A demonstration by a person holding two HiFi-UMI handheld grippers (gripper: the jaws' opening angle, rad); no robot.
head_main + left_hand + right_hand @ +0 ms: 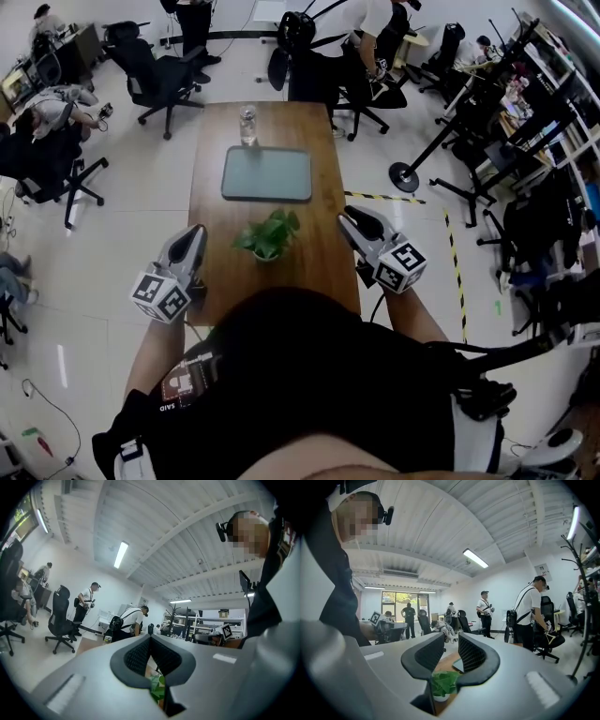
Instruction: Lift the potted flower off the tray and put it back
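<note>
Two grippers: left gripper (195, 232) by the tabletop (211, 141) left edge, right gripper (350, 218) by its right edge. Both at the person's end, tips aimed toward the far end.
Left fingers: fingers (136, 656) closed, dark ribbed pads meeting on the centre line, nothing btwn them. A bit of green leaf shows below the pads in the left gripper view.
Right fingers: fingers (427, 653) apart w/ a narrow gap, gripping nothing; wood shows through the gap.
Potted flower: potted flower (268, 236) = leafy green plant in a small pale pot, upright on bare wood, off the tray. Sits btwn tray and person, roughly midway btwn the two grippers, touching neither. In the right gripper view it shows low down, under the gap.
Tray: tray (266, 173) grey, rectangular w/ rounded corners, lying flat mid-tabletop, just beyond the plant, not touching it.
Bottle: clear bottle (247, 125) upright just past the tray's far edge.
Marker cubes: black-and-white squares on each gripper; left cube (161, 295), right cube (401, 265), both close to the person's forearms.
Person: dark top, one arm reaching fwd to each gripper.
Bkgd: black office chairs (155, 70) round the tabletop's far end, several ppl standing or seated, pale floor w/ yellow-black tape (454, 253) to the right.
</note>
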